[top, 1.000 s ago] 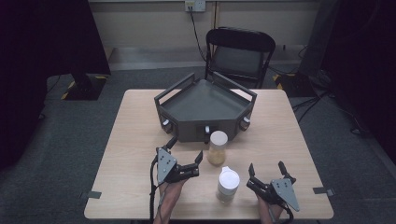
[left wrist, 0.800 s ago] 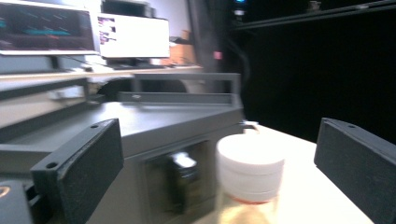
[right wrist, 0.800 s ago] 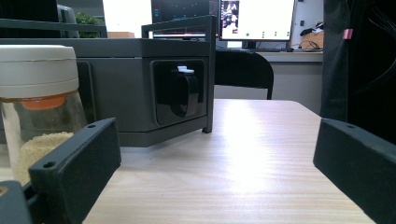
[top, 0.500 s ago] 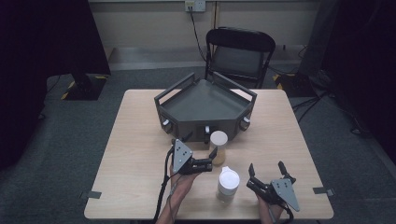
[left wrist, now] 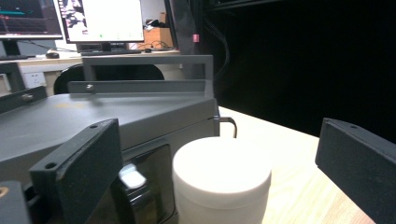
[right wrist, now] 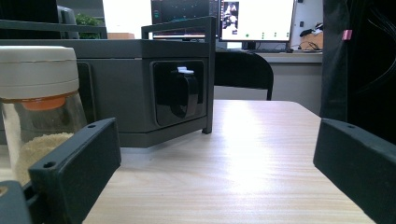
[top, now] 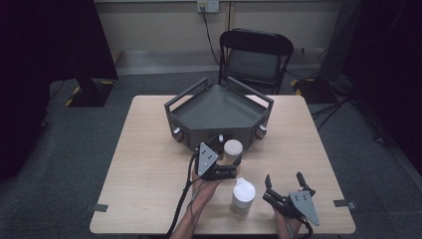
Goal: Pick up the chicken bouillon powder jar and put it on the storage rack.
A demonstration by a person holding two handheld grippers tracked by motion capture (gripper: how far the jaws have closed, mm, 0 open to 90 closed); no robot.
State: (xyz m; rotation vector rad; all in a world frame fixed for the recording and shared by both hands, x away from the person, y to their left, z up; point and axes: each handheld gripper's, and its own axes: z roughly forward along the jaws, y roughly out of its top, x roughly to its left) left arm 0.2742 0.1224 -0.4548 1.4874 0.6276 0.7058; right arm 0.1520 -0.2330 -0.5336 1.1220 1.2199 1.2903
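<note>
We have swung our left gripper (top: 230,169) forward and to the right, from open table beside the near jar (top: 243,196) up to the white-lidded jar (top: 232,149) by the grey tray (top: 219,112). Its open jaws now frame that jar's lid.

No legible text or labels anywhere.

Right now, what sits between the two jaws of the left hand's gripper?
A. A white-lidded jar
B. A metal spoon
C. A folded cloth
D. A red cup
A. In the left gripper view the white-lidded jar stands between the open jaws of the left gripper, not yet clamped, right in front of the grey tray.
</note>
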